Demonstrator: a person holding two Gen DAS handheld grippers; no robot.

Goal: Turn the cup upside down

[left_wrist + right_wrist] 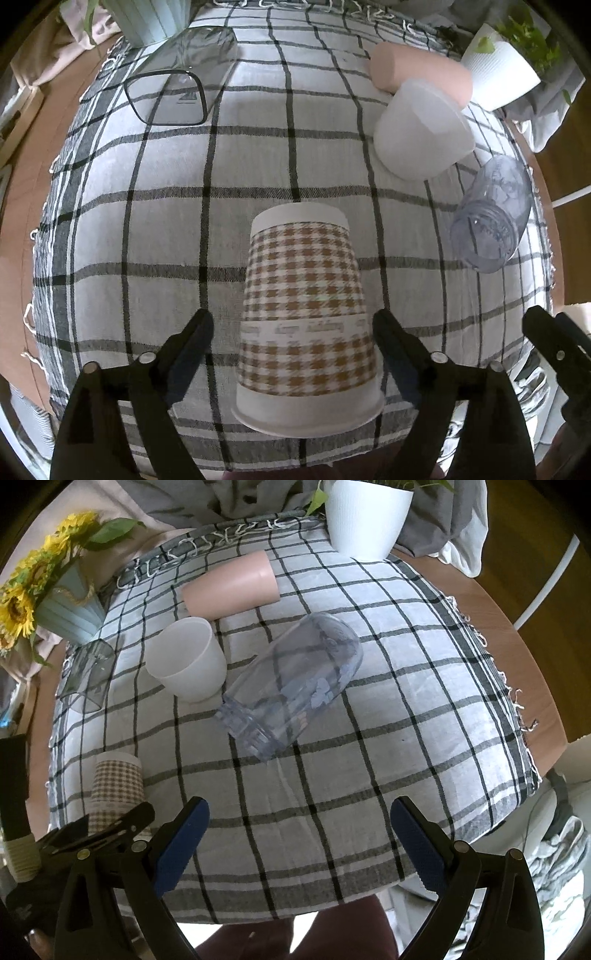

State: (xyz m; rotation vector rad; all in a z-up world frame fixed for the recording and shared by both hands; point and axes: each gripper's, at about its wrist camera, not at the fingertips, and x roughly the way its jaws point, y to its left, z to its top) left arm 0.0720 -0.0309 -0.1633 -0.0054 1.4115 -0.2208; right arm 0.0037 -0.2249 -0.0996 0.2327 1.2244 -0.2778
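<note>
A brown-and-white checked paper cup [306,317] stands upside down, rim down, on the checked cloth near its front edge. My left gripper [293,325] is open, its fingers on either side of the cup with a gap on both sides. The cup also shows at the left of the right wrist view [118,786], with the left gripper's finger [122,823] in front of it. My right gripper [299,812] is open and empty above the cloth's front edge. A clear plastic tumbler [291,686] lies on its side ahead of it.
A white cup [186,661], a pink cup [229,585] and a smoky square glass [88,672] lie on their sides on the cloth [406,701]. A white plant pot [365,513] stands at the back, a sunflower vase [70,605] at back left. The wooden table edge [517,627] curves right.
</note>
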